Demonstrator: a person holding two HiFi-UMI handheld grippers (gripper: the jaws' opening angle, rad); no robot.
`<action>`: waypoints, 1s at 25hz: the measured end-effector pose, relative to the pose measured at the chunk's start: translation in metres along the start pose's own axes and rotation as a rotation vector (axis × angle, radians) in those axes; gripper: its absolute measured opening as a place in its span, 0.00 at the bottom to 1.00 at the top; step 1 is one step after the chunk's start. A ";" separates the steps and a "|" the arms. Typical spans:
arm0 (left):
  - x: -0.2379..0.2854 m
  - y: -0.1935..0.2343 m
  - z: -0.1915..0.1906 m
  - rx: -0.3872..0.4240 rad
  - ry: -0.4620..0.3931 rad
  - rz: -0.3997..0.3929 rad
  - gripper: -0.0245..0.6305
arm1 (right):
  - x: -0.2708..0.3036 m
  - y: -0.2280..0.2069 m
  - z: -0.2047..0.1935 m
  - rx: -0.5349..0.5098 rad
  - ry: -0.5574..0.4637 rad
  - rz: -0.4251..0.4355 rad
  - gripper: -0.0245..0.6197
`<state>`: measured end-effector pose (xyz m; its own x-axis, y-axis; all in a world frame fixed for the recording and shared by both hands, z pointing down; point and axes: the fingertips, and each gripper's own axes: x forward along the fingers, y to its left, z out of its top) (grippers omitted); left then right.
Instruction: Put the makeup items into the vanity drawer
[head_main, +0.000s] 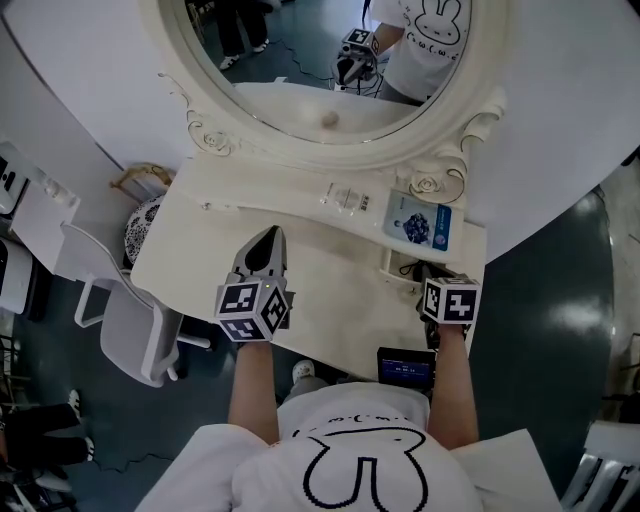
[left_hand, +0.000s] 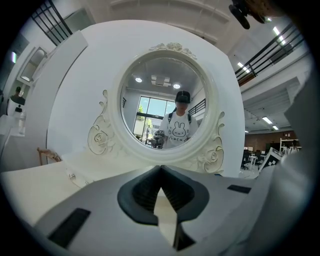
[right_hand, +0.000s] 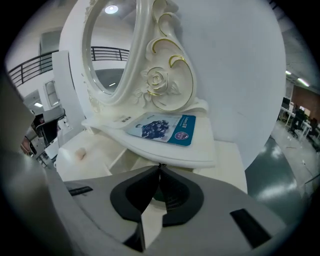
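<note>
Grey left gripper (left_hand: 161, 170) pinched together, empty; right gripper (right_hand: 160, 167) likewise.

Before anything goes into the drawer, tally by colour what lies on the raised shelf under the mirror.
Blue packet: 1
White labelled item: 1
Small metallic piece: 1
Total: 3

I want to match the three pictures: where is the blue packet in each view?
Head view: packet right of centre, on the shelf, just below the carved rose.
Left gripper view: not in it.
Right gripper view: packet at centre, below the same rose.
Shared landmark: that rose, low right in the left gripper view too.
</note>
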<state>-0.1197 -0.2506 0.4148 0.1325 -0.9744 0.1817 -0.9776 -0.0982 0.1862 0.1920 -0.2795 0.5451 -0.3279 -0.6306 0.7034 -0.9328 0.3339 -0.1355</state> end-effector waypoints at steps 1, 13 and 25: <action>0.002 -0.001 0.000 0.002 0.002 -0.002 0.07 | 0.001 -0.003 0.001 -0.014 -0.003 -0.012 0.04; 0.006 -0.019 -0.008 0.032 0.028 -0.023 0.07 | -0.005 -0.016 0.001 -0.039 -0.029 -0.046 0.11; -0.022 -0.022 -0.008 0.026 0.002 -0.011 0.07 | -0.036 0.000 0.026 0.008 -0.188 0.027 0.11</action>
<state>-0.1002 -0.2253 0.4142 0.1438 -0.9728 0.1817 -0.9800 -0.1144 0.1627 0.1997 -0.2756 0.5016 -0.3745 -0.7415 0.5567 -0.9241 0.3476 -0.1587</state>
